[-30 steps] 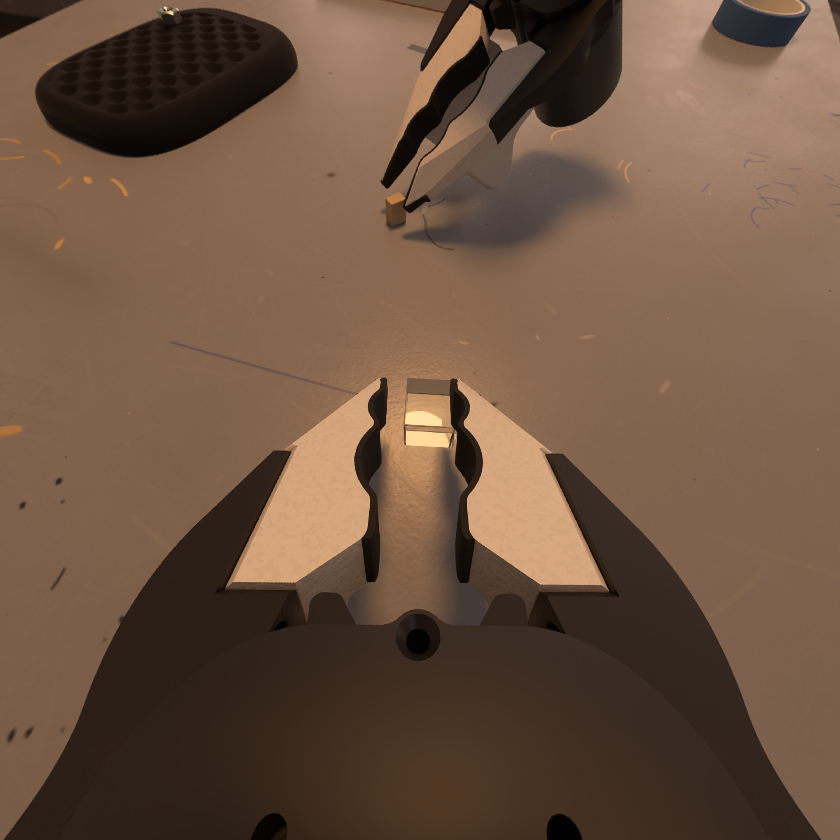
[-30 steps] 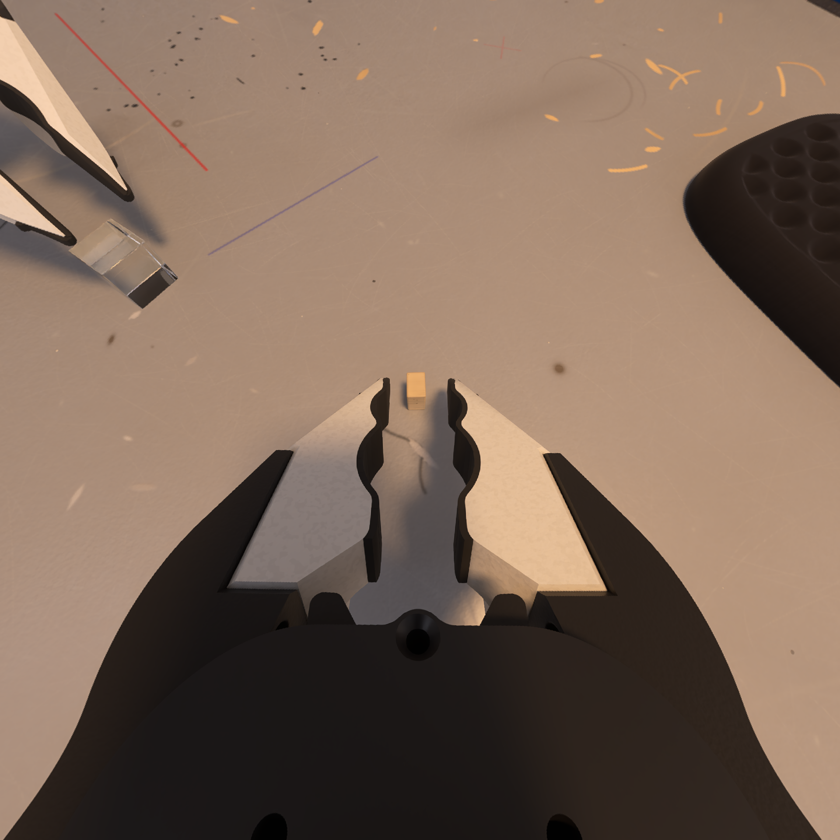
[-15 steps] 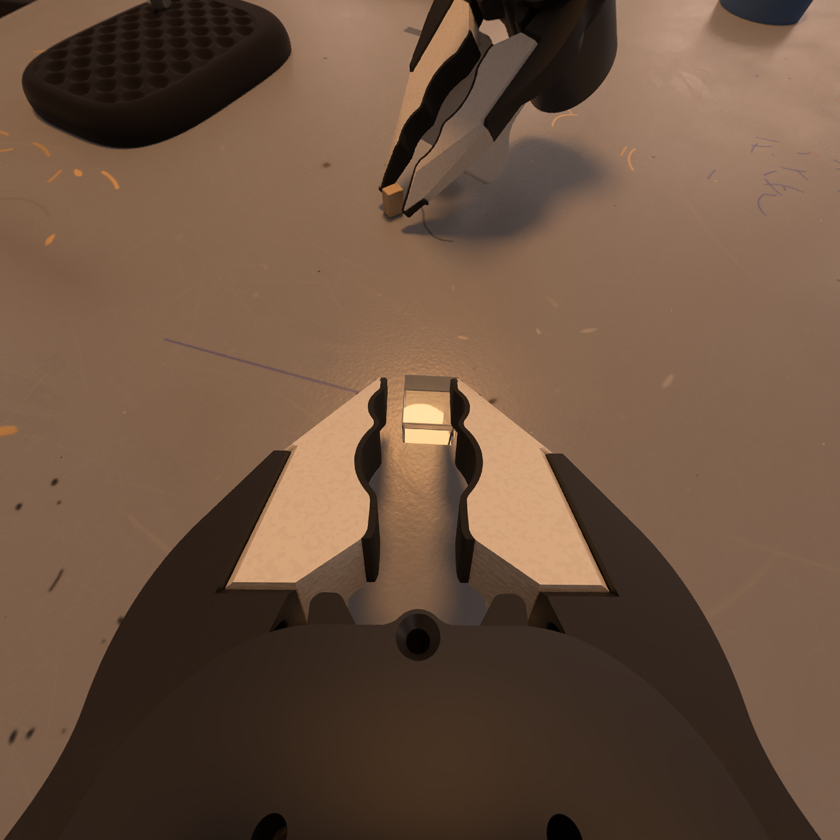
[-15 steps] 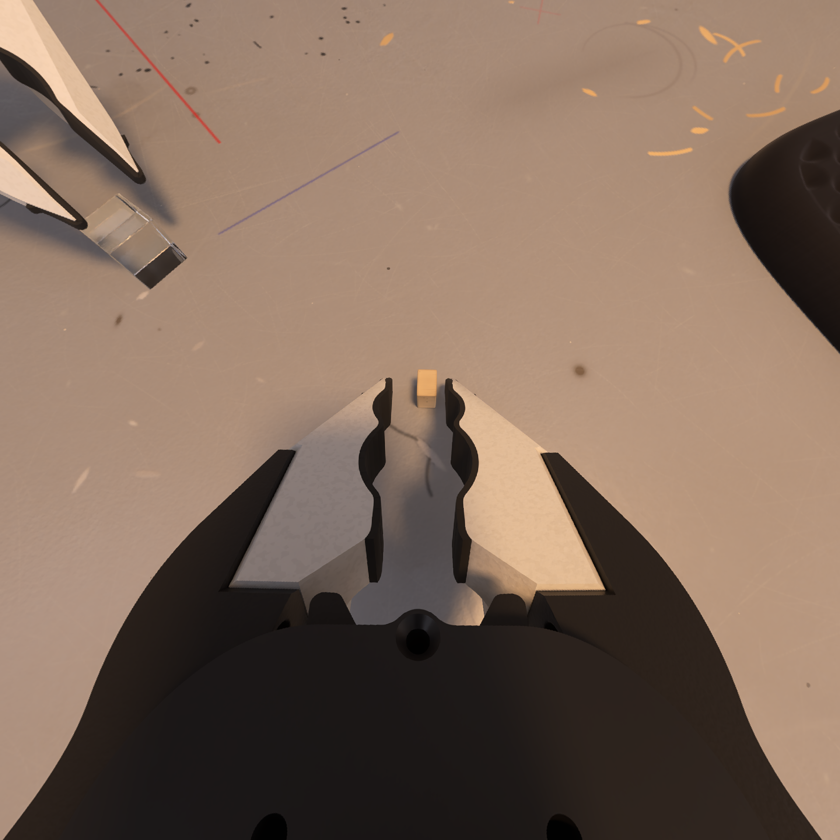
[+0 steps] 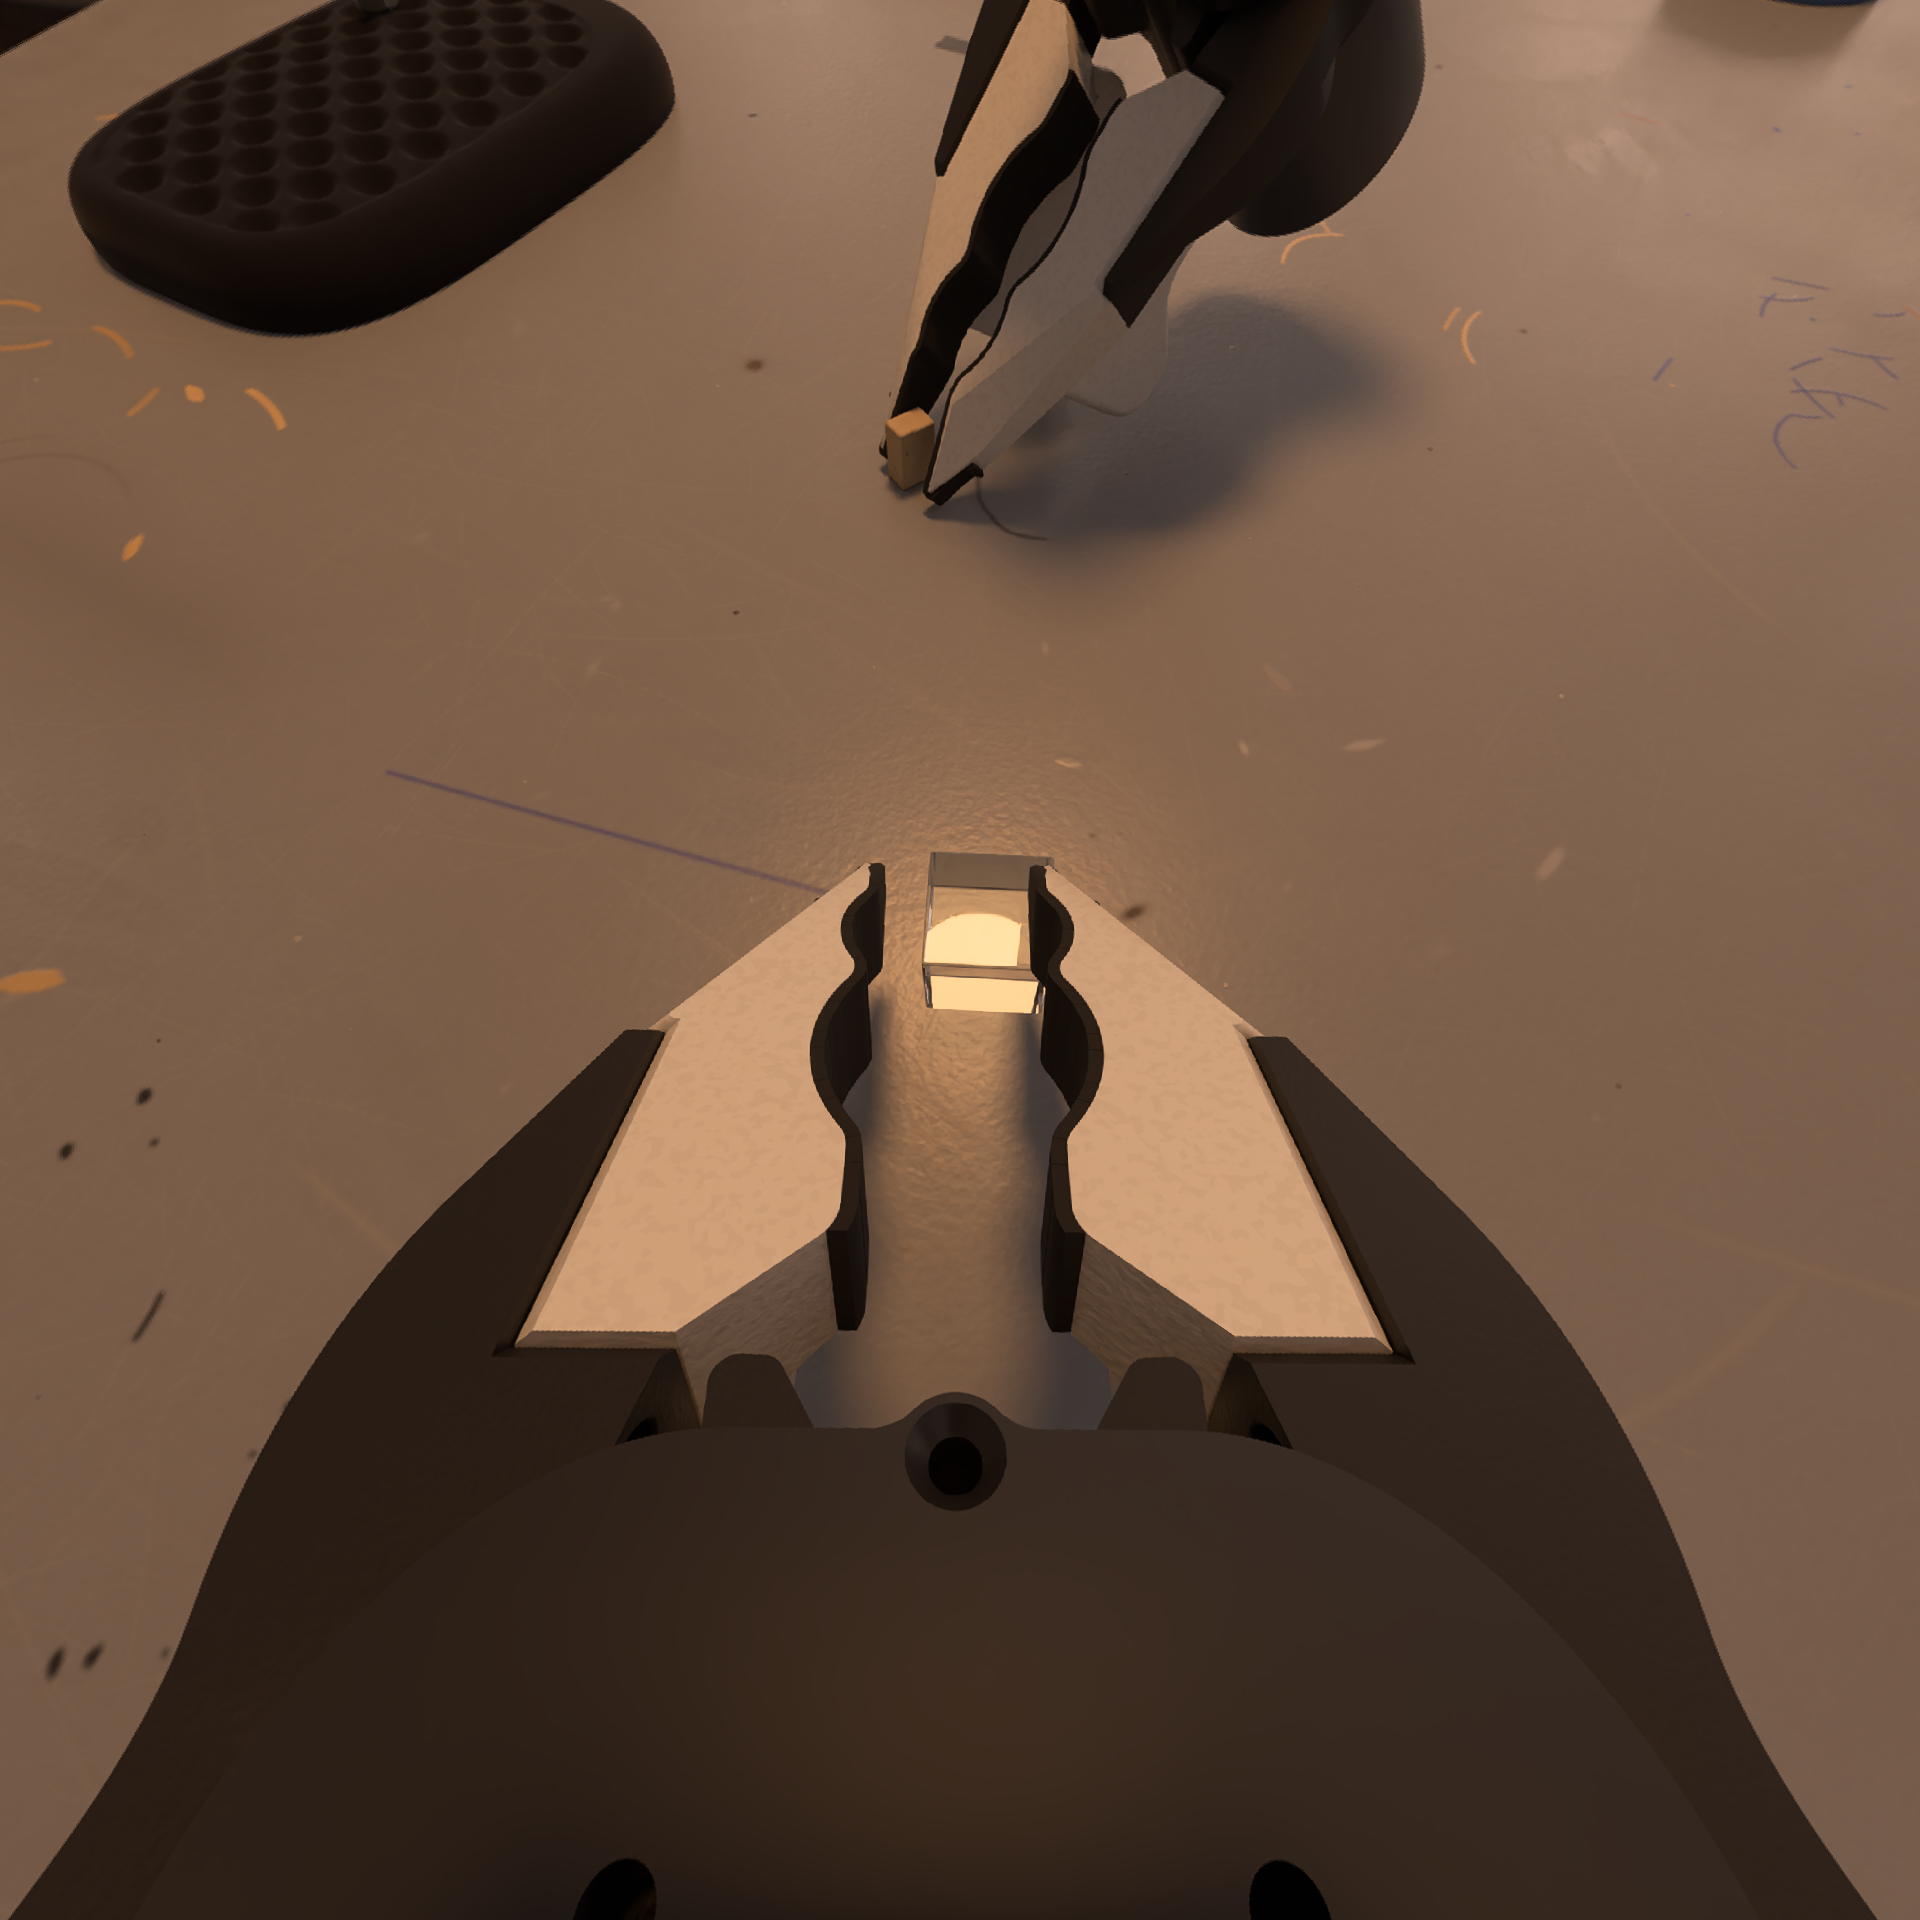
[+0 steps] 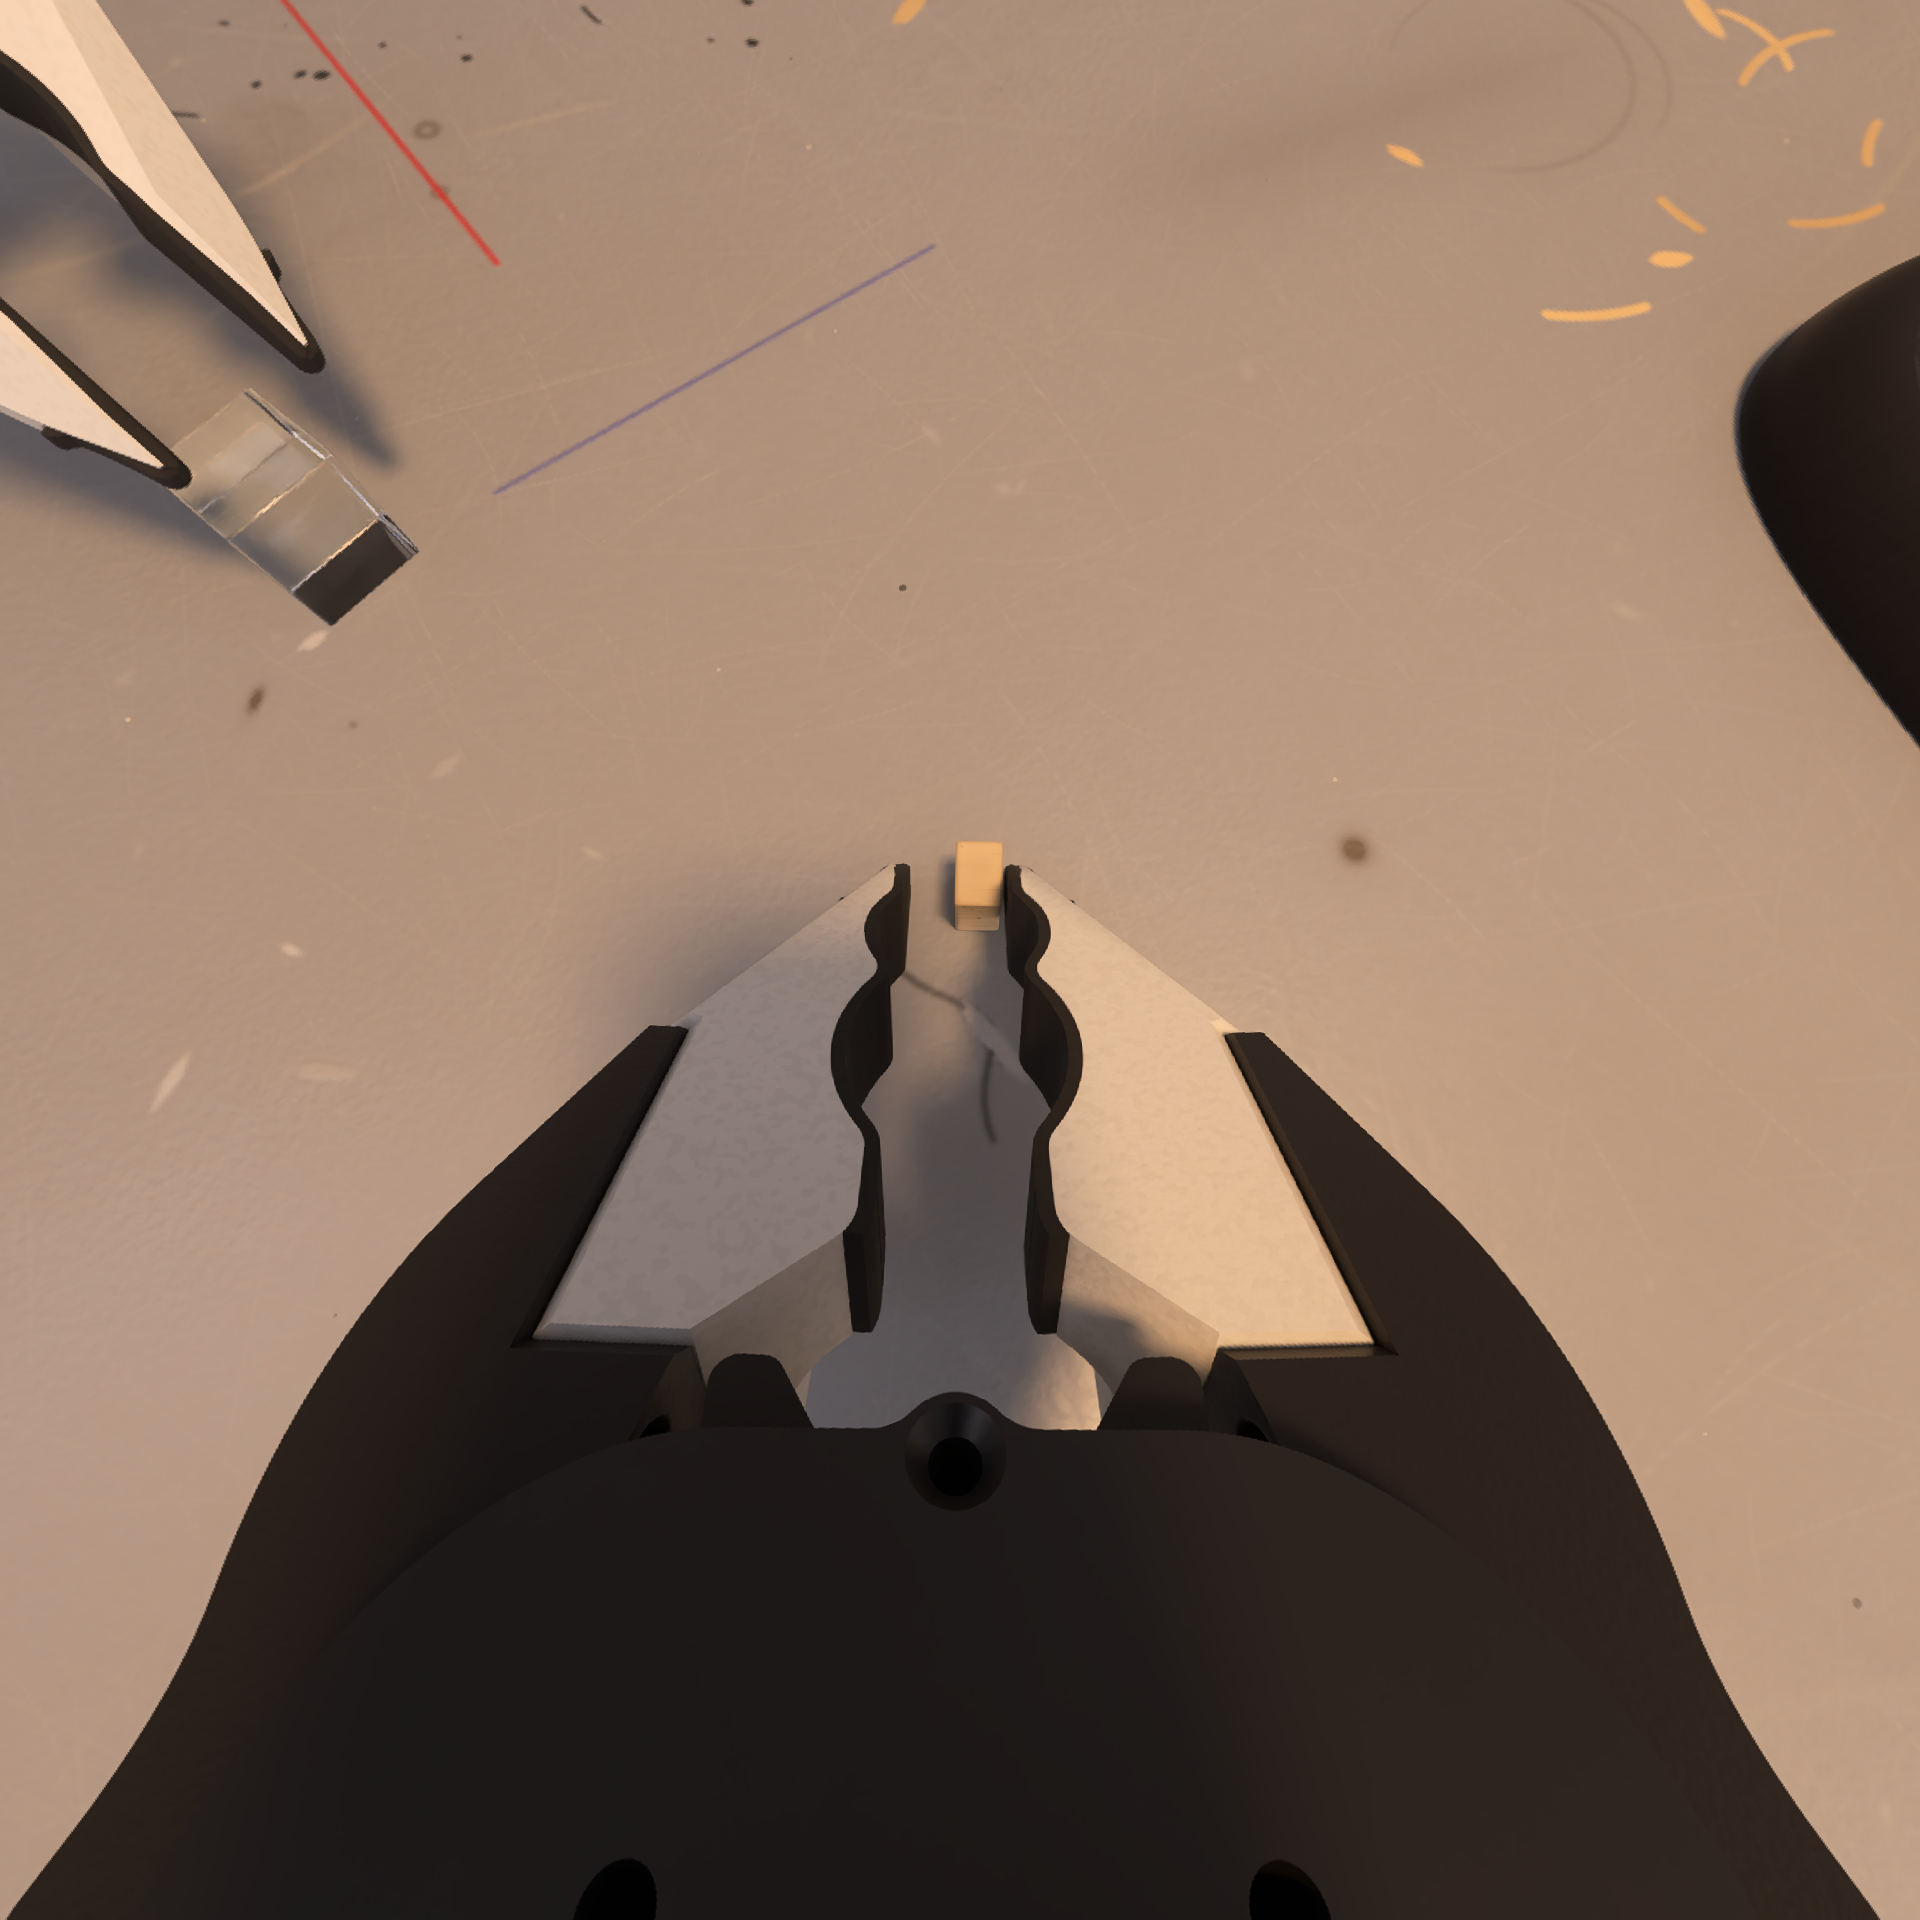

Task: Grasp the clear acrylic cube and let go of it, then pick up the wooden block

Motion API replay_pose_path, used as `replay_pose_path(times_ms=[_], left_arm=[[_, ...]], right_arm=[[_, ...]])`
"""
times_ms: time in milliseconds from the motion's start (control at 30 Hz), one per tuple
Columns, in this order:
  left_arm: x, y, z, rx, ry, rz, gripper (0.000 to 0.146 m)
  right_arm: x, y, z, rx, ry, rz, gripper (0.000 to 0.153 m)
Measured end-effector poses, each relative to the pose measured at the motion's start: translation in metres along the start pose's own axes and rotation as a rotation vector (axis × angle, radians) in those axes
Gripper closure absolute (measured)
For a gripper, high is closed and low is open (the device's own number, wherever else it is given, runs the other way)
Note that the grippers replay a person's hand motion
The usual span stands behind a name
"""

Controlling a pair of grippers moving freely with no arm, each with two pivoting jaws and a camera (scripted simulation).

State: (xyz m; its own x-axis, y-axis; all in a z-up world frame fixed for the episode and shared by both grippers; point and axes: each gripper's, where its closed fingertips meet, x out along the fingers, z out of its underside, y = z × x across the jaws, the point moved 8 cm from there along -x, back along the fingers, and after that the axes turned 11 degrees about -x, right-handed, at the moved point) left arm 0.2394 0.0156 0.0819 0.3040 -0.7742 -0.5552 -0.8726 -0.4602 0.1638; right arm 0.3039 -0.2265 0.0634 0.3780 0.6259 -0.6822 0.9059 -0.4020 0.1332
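The left gripper (image 5: 954,883) is sitting low over the table (image 5: 1455,831) with its fingers spread, and the clear acrylic cube (image 5: 981,940) is resting on the table between the fingertips. The cube is lying against the inner face of one finger, while a visible gap is separating it from the other, so nothing is pinching it. Beyond the cube, farther along the table, the right gripper (image 5: 920,457) is tilting steeply down with its tips at the surface. In its own wrist view the right gripper (image 6: 956,883) is also standing spread, and the small wooden block (image 6: 978,885) is sitting on the table between its tips, close against one finger and clear of the other; whether that finger is actually touching the block cannot be told. From the cube, the wooden block (image 5: 908,447) is lying well apart, straight ahead. A black perforated pad (image 5: 353,145) is lying far beyond the cube and off to one side, past orange marks on the tabletop.
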Motion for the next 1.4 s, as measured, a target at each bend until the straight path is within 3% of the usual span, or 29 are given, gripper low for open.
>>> replay_pose_path(times_ms=[467,1400], left_arm=[[0.002,0.001,-0.001,0.016,-0.04,-0.023,0.118],[0.003,0.002,-0.002,0.029,-0.059,-0.028,0.119]], right_arm=[[0.002,0.005,0.0,0.058,-0.007,0.008,0.145],[-0.014,-0.019,0.002,0.049,0.064,-0.039,0.145]])
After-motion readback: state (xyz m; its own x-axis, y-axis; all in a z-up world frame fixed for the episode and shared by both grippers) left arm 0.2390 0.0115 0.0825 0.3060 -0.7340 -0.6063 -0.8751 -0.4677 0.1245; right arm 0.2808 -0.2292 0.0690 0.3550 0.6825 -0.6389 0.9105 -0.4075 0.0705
